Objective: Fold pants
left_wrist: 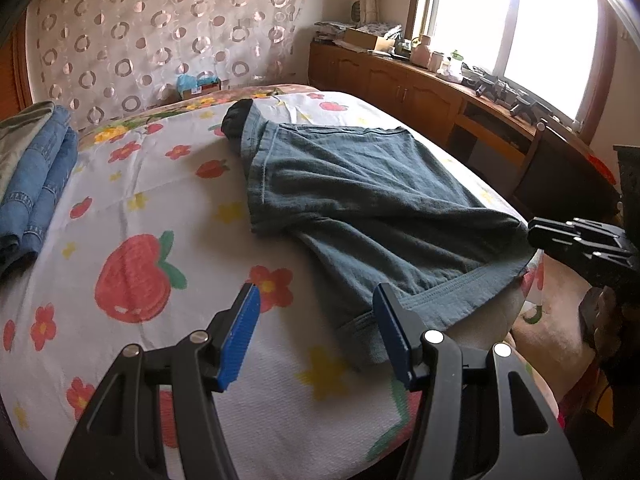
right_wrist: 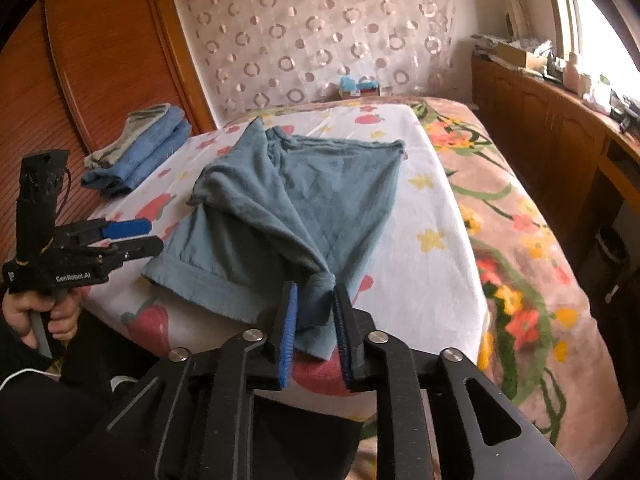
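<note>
The teal-grey pants (left_wrist: 360,184) lie partly folded on the flowered sheet (left_wrist: 140,200), hems at the near bed edge. My left gripper (left_wrist: 316,312) is open and empty, its right pad beside the hem of the near leg. In the right wrist view the pants (right_wrist: 304,200) run back from my right gripper (right_wrist: 316,312), which is shut on a bunched corner of the pants at the bed's near edge. The left gripper (right_wrist: 136,236) shows open at the left, by the other hem.
A pile of folded jeans and a grey garment (left_wrist: 32,184) lies at the bed's far left, also in the right wrist view (right_wrist: 136,152). A wooden cabinet (left_wrist: 420,88) with clutter runs under the window at the right. A patterned curtain hangs behind the bed.
</note>
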`<state>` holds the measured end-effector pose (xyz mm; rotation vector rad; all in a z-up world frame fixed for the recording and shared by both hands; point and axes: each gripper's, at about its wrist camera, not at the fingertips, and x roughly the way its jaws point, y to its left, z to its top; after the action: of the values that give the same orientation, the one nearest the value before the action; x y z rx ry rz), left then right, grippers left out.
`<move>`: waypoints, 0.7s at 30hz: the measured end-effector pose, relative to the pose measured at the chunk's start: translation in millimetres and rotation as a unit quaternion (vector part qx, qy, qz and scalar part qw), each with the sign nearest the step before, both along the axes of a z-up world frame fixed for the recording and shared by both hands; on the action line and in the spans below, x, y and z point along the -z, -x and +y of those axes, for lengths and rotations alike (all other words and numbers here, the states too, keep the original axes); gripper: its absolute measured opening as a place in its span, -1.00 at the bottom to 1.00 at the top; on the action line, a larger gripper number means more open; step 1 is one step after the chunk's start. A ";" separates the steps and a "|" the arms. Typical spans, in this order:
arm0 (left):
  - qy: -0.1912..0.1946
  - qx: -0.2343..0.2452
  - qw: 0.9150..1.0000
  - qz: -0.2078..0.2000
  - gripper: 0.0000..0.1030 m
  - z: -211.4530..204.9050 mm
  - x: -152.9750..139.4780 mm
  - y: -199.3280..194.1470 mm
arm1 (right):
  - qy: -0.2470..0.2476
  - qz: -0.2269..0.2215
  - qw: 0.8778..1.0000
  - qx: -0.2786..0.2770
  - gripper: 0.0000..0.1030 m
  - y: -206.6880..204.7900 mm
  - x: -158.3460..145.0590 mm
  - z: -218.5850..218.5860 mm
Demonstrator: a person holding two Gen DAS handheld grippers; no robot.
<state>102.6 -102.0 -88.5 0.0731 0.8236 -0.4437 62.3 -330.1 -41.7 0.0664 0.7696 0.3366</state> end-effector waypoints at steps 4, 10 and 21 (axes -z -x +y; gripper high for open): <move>0.004 -0.007 1.000 -0.006 0.12 5.5 -2.5 -0.4 | 0.011 -0.013 1.000 -0.002 -0.50 -4.5 -9.6 2.9; 0.009 -0.021 1.000 -0.019 0.12 16.8 -11.8 0.1 | 0.018 -0.027 0.999 -0.023 -0.40 -19.0 -19.9 20.6; 0.011 -0.053 0.998 -0.036 0.12 42.0 -20.9 -0.9 | 0.026 -0.023 0.996 -0.079 -0.11 -55.7 -16.3 71.3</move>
<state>103.5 -60.0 -67.6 0.0257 0.7478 -0.3486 118.1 -258.9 -25.5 -0.0523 0.7396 0.4663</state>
